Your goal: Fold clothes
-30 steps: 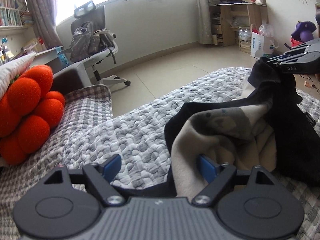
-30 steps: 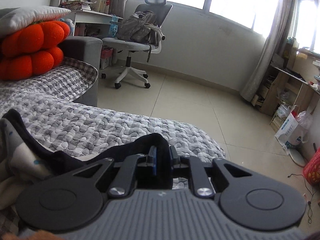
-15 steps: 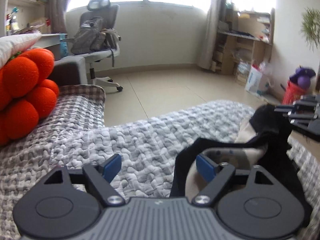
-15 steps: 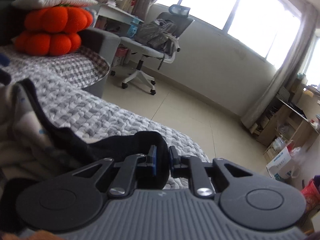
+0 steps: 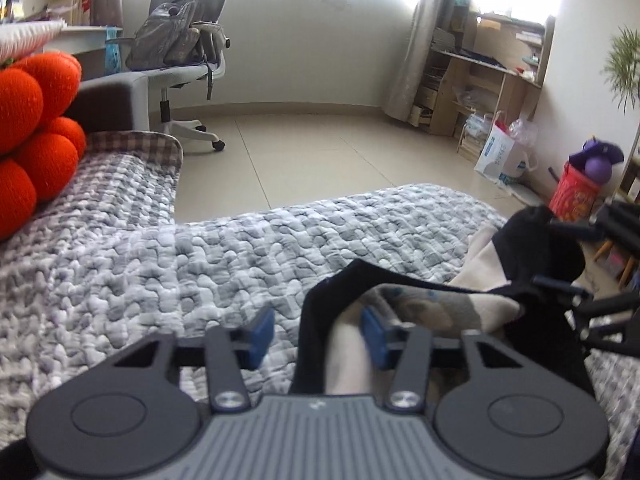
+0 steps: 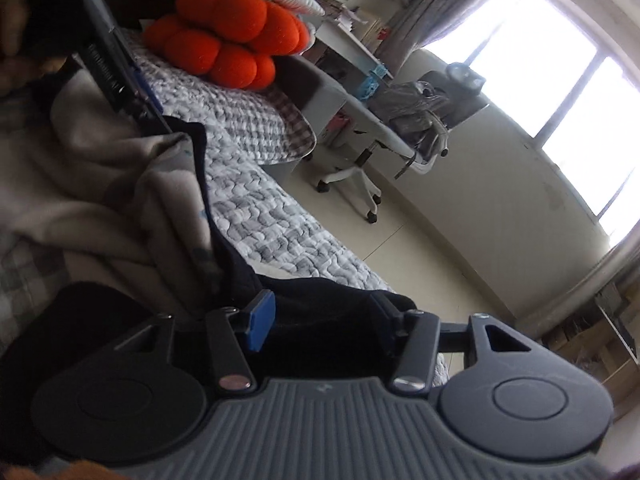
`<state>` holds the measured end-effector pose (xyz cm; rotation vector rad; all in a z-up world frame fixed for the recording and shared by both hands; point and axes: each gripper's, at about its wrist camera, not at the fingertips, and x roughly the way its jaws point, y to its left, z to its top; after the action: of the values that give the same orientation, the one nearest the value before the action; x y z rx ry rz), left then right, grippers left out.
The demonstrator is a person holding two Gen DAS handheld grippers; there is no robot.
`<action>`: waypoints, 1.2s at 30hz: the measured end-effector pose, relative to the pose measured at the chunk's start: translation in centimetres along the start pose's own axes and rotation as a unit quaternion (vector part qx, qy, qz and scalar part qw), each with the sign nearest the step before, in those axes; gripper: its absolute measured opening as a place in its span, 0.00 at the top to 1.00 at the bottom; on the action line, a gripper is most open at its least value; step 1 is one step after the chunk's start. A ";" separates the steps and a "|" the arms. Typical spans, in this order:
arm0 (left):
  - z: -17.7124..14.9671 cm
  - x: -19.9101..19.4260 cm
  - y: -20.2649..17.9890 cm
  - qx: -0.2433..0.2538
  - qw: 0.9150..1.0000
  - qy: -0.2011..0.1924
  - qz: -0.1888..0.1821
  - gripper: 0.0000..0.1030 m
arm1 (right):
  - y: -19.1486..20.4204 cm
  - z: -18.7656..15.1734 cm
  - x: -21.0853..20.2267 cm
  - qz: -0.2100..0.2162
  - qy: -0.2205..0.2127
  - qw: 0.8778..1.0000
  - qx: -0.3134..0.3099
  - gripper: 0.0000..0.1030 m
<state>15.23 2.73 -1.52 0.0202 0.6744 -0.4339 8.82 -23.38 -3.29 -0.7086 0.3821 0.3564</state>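
A beige garment (image 5: 424, 304) with black trim and a grey print lies bunched on the grey quilted bed cover (image 5: 200, 264). My left gripper (image 5: 318, 338) is closing. The garment's black edge and beige cloth stand between its blue pads, and the left pad is still clear of the cloth. My right gripper (image 6: 322, 320) is opening, with a black fold (image 6: 320, 312) of the garment lying loose between its pads. In the left wrist view the right gripper (image 5: 560, 254) sits at the garment's far right corner. The beige cloth (image 6: 100, 184) trails off to the left.
An orange lumpy cushion (image 5: 28, 128) sits on the bed at the left. Beyond the bed's edge are bare tile floor (image 5: 320, 152), an office chair (image 5: 188, 60) with a backpack, wooden shelves (image 5: 480, 80) and a red bin (image 5: 576, 192).
The right gripper's jaws went from shut on the black cloth to apart, and its view rolled. The left gripper's jaws narrowed around the garment's edge. The garment sank lower onto the bed.
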 end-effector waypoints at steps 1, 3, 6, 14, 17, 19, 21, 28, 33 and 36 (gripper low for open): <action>0.1 -0.1 0.0 -0.004 1.000 -0.002 -0.004 0.68 | -0.1 0.0 -0.1 0.002 -0.001 1.000 0.001 0.48; 0.2 -0.4 0.2 -0.014 1.000 -0.007 -0.014 0.82 | -0.4 0.0 -0.9 0.010 -0.010 1.000 0.008 0.48; 0.3 -0.7 0.1 -0.015 1.000 -0.012 -0.013 0.85 | -0.4 -0.1 -2.0 0.034 -0.018 0.999 0.009 0.48; 0.0 -0.5 -0.4 -0.003 1.000 -0.007 -0.008 0.85 | 1.7 0.3 -0.5 0.019 0.005 0.999 -0.051 0.54; -0.1 -0.5 -0.5 0.002 1.000 -0.005 -0.011 0.85 | 1.2 0.8 0.3 0.031 0.004 0.999 -0.044 0.88; -0.1 -0.5 -0.5 0.004 1.000 -0.005 -0.012 0.85 | 1.1 1.1 0.2 0.039 0.000 0.999 -0.036 0.95; -0.2 -0.8 -0.3 0.003 1.000 -0.008 -0.014 0.80 | 1.1 1.3 -0.4 0.019 -0.019 0.999 -0.029 0.96; -0.6 -1.1 -0.9 0.021 1.000 -0.016 -0.011 0.68 | 0.3 3.1 -3.5 -0.081 -0.119 0.990 0.007 1.00; -0.9 -0.5 -1.1 0.026 1.000 -0.010 -0.013 0.65 | 0.1 3.2 -3.4 -0.068 -0.113 0.991 0.011 1.00; -0.9 0.2 -0.9 0.020 1.000 0.000 -0.011 0.65 | 0.7 2.8 -2.0 -0.067 -0.068 0.995 -0.011 1.00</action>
<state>14.46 1.96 -2.27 0.0497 0.6663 -0.4684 7.39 -21.37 -0.81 -0.7236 0.2002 0.2795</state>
